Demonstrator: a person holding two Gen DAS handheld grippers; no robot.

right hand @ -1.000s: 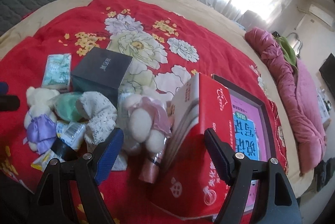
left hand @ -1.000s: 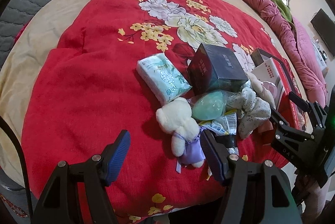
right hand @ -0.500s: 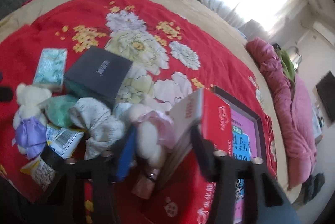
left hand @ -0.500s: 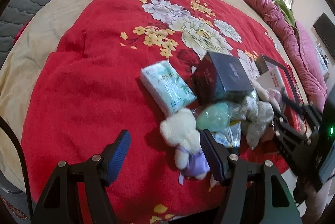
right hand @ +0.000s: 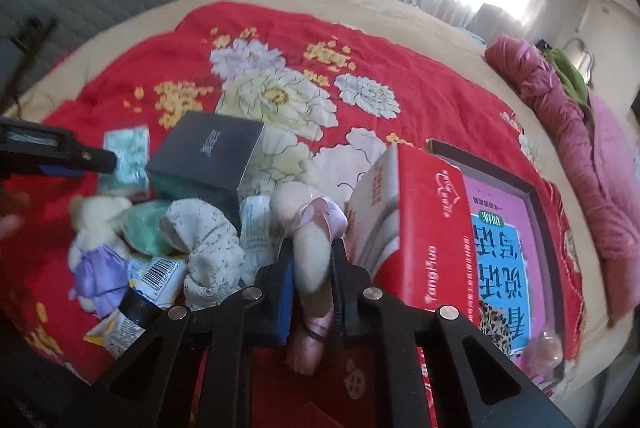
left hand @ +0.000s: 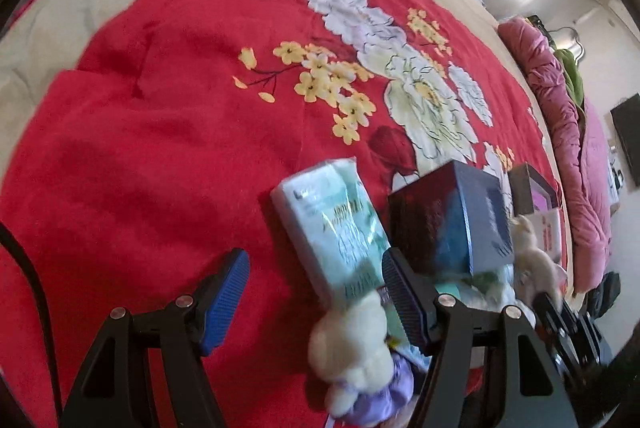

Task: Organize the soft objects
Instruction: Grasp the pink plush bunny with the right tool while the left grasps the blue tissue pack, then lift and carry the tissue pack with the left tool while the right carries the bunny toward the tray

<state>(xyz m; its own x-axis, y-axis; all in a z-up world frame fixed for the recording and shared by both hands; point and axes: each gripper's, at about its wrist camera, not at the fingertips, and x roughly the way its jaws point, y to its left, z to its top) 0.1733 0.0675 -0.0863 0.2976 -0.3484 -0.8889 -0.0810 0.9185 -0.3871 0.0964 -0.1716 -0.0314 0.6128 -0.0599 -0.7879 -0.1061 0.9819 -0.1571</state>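
Observation:
My right gripper (right hand: 312,248) is closing its jaws, and the pads pinch the body of a cream plush bear in a pink dress (right hand: 308,212) that lies between a white floral cloth (right hand: 204,240) and a red box (right hand: 424,224). My left gripper (left hand: 312,268) stands open low over the red blanket (left hand: 160,108). Between its fingers lie a pale green tissue pack (left hand: 332,220) and the head of a cream bear in a purple dress (left hand: 352,344), neither gripped. That bear (right hand: 98,228) sits beside a green soft lump (right hand: 146,232).
A dark square box (right hand: 208,152) stands behind the pile. Snack packets (right hand: 160,272) lie at the front. Right of the red box sits a dark tray (right hand: 536,204) holding a pink book. A rolled pink quilt (right hand: 580,132) lines the bed's right edge.
The right jaws went from wide apart to pinching the pink-dressed bear. The left gripper dropped closer to the tissue pack and the purple-dressed bear, still open.

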